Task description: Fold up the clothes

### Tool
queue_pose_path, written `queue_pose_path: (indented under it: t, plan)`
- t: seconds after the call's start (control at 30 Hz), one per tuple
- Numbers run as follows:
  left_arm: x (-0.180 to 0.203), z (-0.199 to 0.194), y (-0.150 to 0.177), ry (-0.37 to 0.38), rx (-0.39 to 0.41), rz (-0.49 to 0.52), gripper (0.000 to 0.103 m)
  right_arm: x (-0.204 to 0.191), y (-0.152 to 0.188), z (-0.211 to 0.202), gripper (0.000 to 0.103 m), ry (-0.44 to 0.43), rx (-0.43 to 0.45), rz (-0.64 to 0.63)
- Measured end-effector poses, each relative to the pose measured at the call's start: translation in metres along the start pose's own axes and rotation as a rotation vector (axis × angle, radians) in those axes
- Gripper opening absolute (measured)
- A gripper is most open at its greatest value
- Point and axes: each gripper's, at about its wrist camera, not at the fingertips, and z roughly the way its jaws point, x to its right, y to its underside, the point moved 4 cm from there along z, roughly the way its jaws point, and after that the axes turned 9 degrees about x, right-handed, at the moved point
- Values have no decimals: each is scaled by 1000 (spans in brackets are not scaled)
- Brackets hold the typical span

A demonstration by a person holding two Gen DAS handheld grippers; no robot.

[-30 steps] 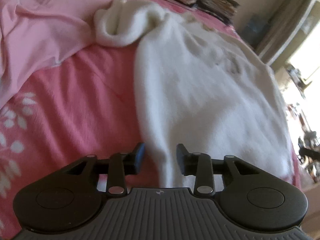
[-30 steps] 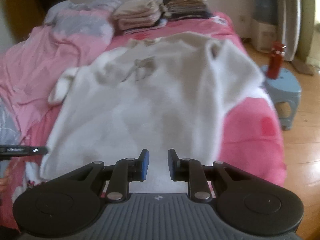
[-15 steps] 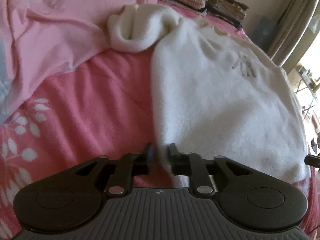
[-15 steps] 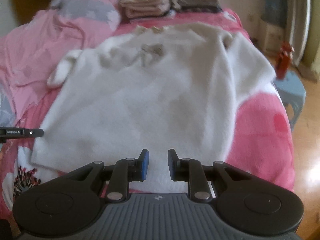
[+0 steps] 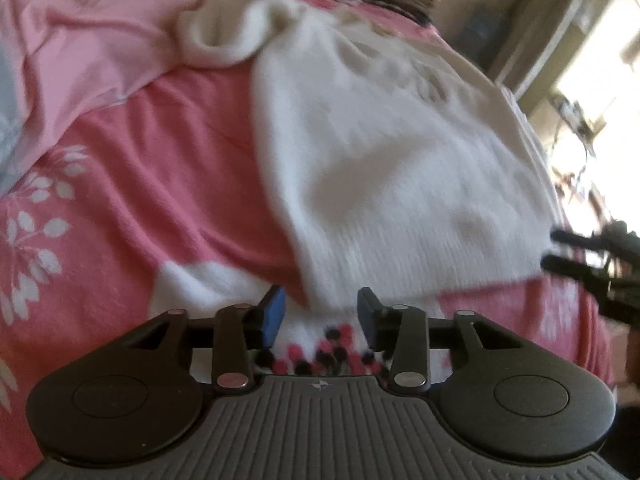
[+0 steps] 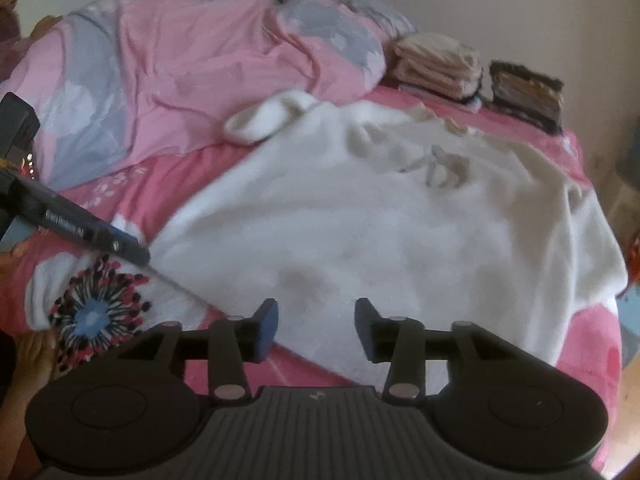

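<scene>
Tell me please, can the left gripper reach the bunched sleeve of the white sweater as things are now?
Probably yes. The left gripper has just been opening, with nothing pressed between its pads. Only bare pink bedsheet lies between it and the sleeve; nothing blocks the way, though the sleeve lies far up the bed.

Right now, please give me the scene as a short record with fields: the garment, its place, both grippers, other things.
garment: white fuzzy sweater, spread flat, front up
surface: pink bedspread
sleeve: one sleeve bunched near the pink quilt
left gripper: jaws have just been opening, hem corner lies between them, not pinched
right gripper: jaws have just been opening, over the hem, nothing pinched
background: two stacks of folded clothes at the far end of the bed
</scene>
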Motion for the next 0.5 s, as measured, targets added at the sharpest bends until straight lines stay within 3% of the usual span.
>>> queue_pose_path:
  t: [0.17,0.23,0.5]
  plan:
    - [20,1,9,-14,-8,123,43,-6,-6,-3,87,55,45,-20]
    - [26,1,11,-23,-6,173,43,-7,-8,-2,97,65,37,-3]
    - [35,3,15,-34,-5,234,50,-10,-8,6,102,74,-32,22]
